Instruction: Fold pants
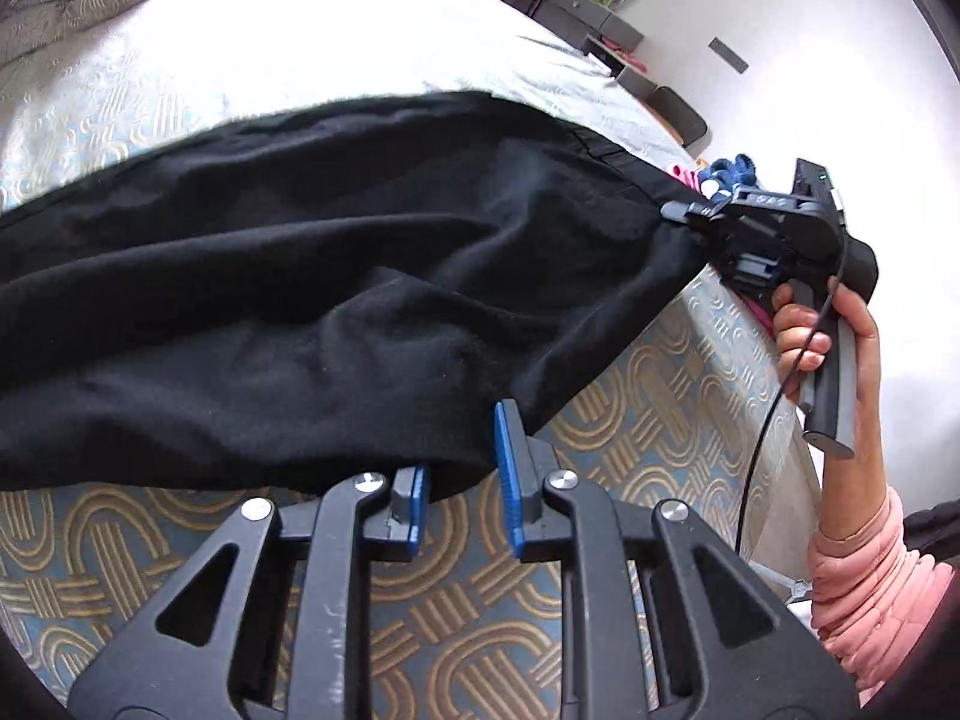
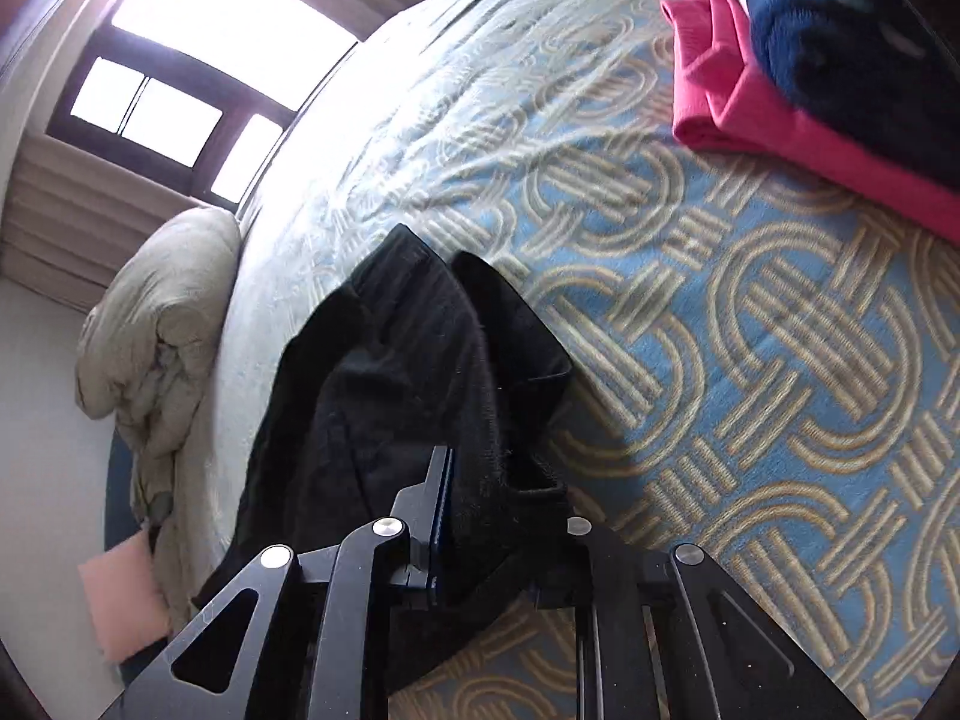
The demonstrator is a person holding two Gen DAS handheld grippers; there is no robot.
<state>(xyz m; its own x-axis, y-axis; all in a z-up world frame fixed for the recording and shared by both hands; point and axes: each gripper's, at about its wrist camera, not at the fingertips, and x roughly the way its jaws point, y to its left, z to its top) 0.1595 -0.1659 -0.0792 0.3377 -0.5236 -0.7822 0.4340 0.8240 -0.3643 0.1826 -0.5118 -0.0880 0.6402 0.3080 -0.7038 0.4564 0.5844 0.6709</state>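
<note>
We see black pants spread across a bed covered in a blue spread with a tan loop pattern, the fabric rumpled and running from the left edge of the left wrist view toward the right side of the bed. Left tool sits at the near hem: the cloth edge drapes over the left blue pad and hangs into the gap, the right blue pad stands clear beside it, so the pads do not pinch yet and we call it open with fabric between. No earlier picture, so nothing more on that. Right tool is out at the far corner of the pants, its tip pressed into the cloth there; in the right wrist view the black fabric bunches up between its fingers and hides the right one, so we read it as clamped on the pants. A hand grips that tool's handle, pink sleeve below it, a cable running down. Folded pink garment with a dark blue fleece item on top lies on the bed, well apart from the pants. Crumpled beige duvet at the far end of the bed, window behind.
</note>
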